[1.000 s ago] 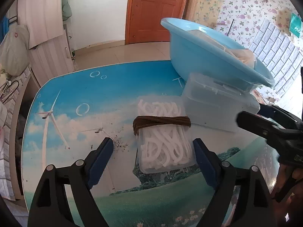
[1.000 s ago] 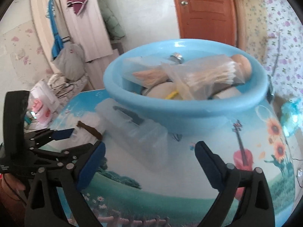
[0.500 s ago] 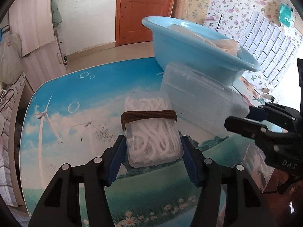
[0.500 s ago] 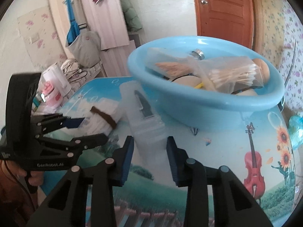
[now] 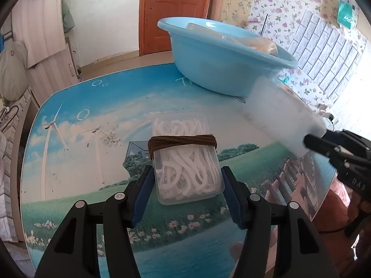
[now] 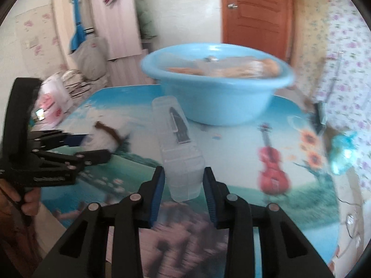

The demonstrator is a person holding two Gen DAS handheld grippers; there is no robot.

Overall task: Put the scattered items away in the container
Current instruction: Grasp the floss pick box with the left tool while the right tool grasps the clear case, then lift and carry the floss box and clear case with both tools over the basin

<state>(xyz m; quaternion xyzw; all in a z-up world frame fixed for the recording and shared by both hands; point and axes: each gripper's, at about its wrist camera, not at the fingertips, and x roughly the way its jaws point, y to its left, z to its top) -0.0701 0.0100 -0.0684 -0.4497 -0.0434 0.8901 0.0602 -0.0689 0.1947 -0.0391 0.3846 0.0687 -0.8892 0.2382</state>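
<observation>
My left gripper [image 5: 186,191] is shut on a clear box of white floss picks [image 5: 185,159] bound with a brown band, held above the table. My right gripper [image 6: 184,185] is shut on a long clear plastic case [image 6: 178,146] with a dark blade inside, also lifted; it shows blurred in the left wrist view [image 5: 280,111]. The light blue basin [image 5: 222,60] stands at the far side of the table, holding bagged items, and also shows in the right wrist view [image 6: 218,85].
The table [image 5: 76,139] has a printed landscape cover with some dark crumbs left of centre. The left gripper's body [image 6: 46,153] shows at the left of the right wrist view. A door, wall and hanging bags lie beyond the table.
Both grippers closed on their items, the left on the floss box and the right on the clear case, and lifted them. Both views pulled back from the basin.
</observation>
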